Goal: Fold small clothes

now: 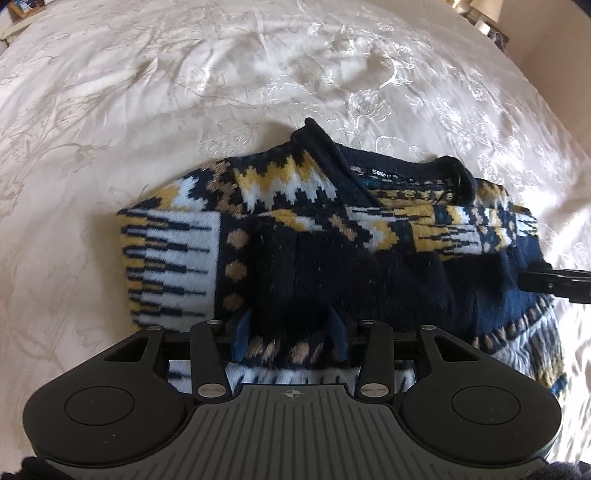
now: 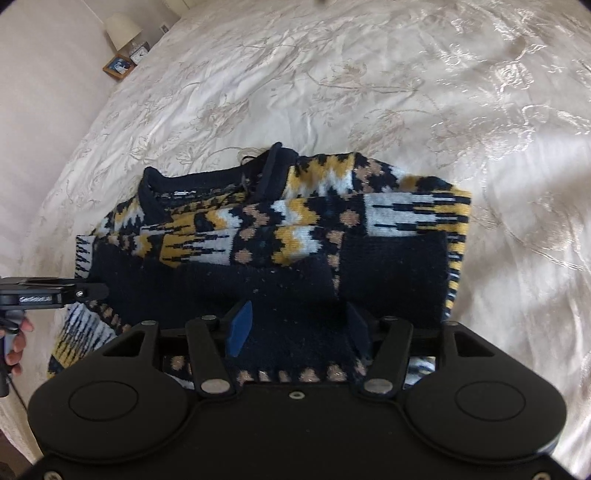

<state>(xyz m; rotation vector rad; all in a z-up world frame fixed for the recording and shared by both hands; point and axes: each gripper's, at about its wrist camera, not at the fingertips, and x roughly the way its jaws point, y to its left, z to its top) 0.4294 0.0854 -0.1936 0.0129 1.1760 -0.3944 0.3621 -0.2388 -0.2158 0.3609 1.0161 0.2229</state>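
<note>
left hand-held gripper [image 1: 291, 338] spread wide, right hand-held gripper [image 2: 299, 332] likewise

Home bedroom: embroidered bedspread [image 2: 369, 92], bedside lamp [image 2: 122, 31], framed photo [image 2: 119, 67], clock [image 2: 138, 54].

Beyond the sweater [image 1: 295, 236], toward its collar side, the bedspread [image 1: 184, 74] lies open and wide, as it does off both sleeve sides. A lamp [image 2: 123, 31], picture frame [image 2: 118, 66] and clock [image 2: 138, 55] crowd the bed's far corner.
</note>
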